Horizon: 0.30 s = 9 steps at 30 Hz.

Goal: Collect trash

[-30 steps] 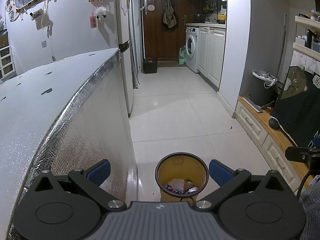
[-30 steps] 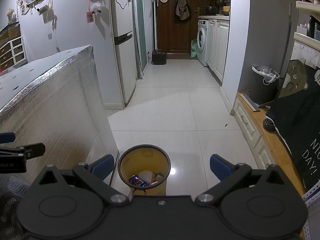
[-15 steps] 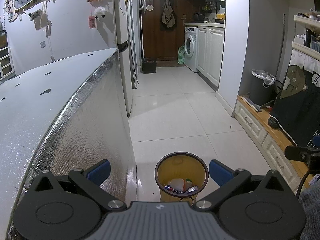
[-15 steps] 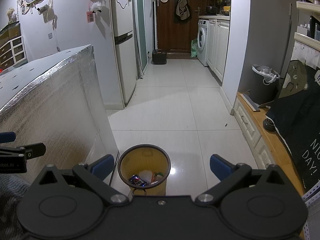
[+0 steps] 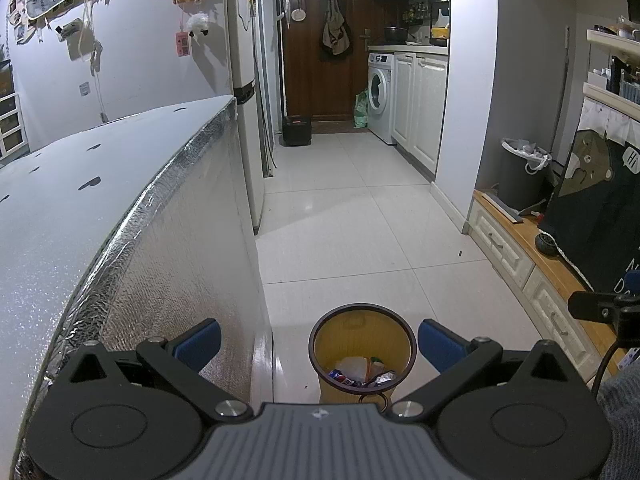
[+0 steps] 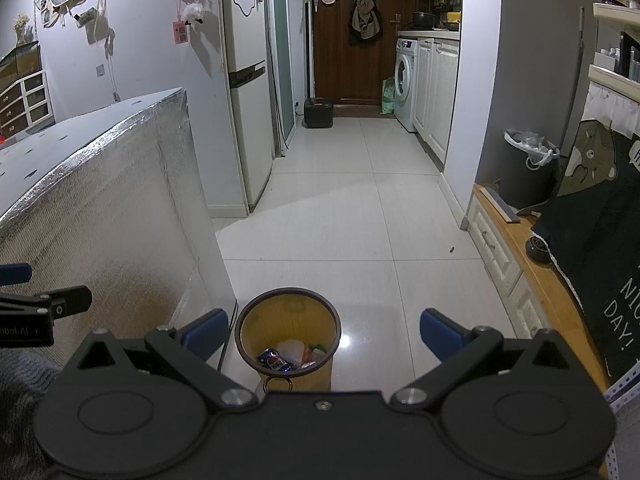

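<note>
Almost nothing has moved since the earlier frames — both the left gripper (image 5: 319, 338) and right gripper (image 6: 324, 330) hang empty with jaws spread wide above the yellow bin (image 5: 362, 354) at six o'clock, trash (image 6: 290, 356) already inside, no loose litter visible, so collecting looks essentially done.

The bin (image 5: 362, 354) stands on the floor (image 5: 352, 216), just right of the desk (image 5: 120, 208) and below both claws, with trash (image 6: 294, 356) inside it. Behind the desk stands the fridge (image 6: 246, 80). Far down the floor is a door (image 5: 320, 48), the washing machine (image 5: 380, 96) to its right. A low cabinet (image 6: 516, 256) runs along the right side, a second bin (image 5: 522, 172) on it.
</note>
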{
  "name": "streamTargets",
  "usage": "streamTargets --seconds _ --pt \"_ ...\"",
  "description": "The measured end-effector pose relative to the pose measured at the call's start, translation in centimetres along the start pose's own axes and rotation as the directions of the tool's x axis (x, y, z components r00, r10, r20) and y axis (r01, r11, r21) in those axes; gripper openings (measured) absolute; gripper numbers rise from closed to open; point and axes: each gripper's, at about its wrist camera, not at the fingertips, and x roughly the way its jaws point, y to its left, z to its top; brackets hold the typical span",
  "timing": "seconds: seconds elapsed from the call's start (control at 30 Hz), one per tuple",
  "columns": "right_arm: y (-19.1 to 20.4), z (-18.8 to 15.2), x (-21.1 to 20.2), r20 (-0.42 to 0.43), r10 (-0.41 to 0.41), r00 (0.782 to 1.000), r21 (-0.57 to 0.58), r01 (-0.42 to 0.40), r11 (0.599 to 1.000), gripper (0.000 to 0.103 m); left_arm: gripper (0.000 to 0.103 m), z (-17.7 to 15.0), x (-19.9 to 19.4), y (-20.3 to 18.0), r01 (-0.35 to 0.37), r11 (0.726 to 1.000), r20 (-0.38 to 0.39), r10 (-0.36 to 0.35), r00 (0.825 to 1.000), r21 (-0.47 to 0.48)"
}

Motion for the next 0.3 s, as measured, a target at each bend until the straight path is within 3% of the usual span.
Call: streamTargets --seconds 0.3 --pt "-0.21 -0.14 0.01 -0.002 0.002 1.000 -0.001 -0.002 1.000 0.103 0.103 -0.15 -0.07 0.21 0.006 1.000 -0.002 -0.006 1.000 -0.001"
